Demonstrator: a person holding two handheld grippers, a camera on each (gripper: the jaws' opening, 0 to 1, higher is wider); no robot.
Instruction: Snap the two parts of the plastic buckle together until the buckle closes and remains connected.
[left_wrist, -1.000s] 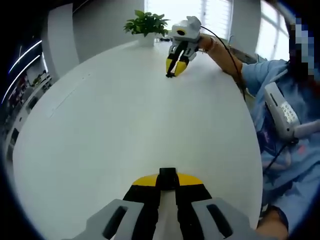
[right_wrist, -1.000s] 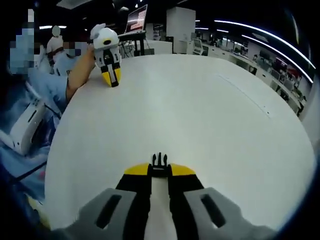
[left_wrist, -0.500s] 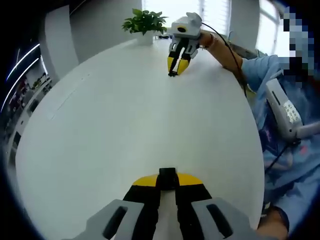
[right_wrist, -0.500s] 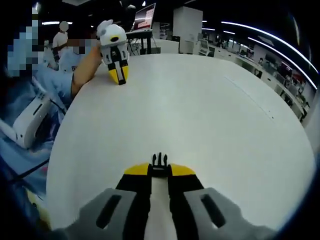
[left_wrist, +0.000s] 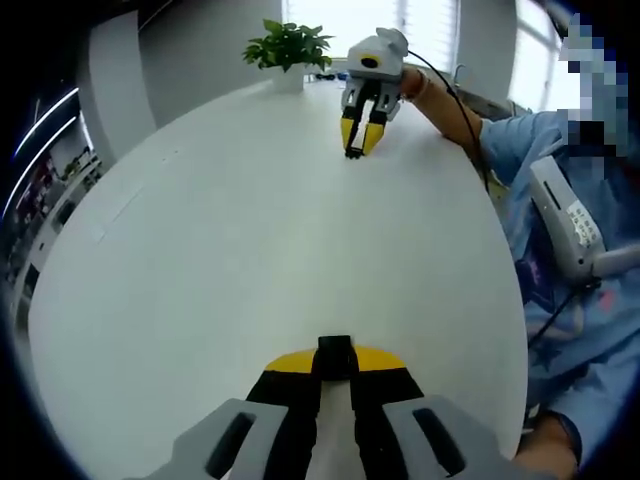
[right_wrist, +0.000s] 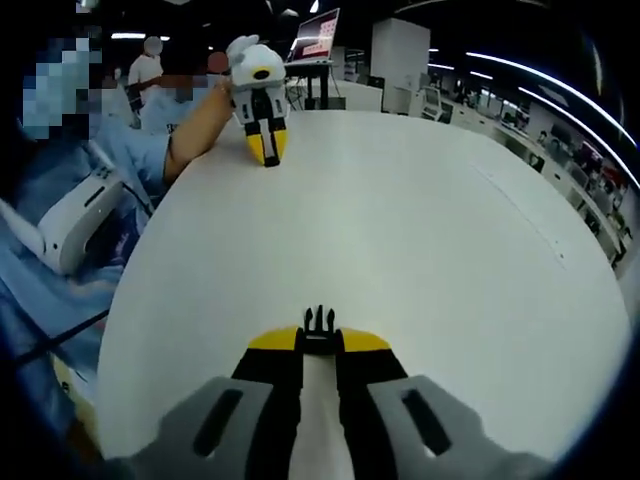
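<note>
Here the left tongs (left_wrist: 336, 372) were clamped on the socket half of the buckle (left_wrist: 335, 355), a black block at their yellow tips, above the white table (left_wrist: 250, 230). Across that table the right tongs (left_wrist: 361, 140) appeared beside a potted plant (left_wrist: 290, 48). The right gripper view added detail: the right tongs (right_wrist: 320, 352) gripped the pronged half of the buckle (right_wrist: 319, 325), with the left tongs (right_wrist: 265, 145) far across the table near a laptop (right_wrist: 322, 35).
</note>
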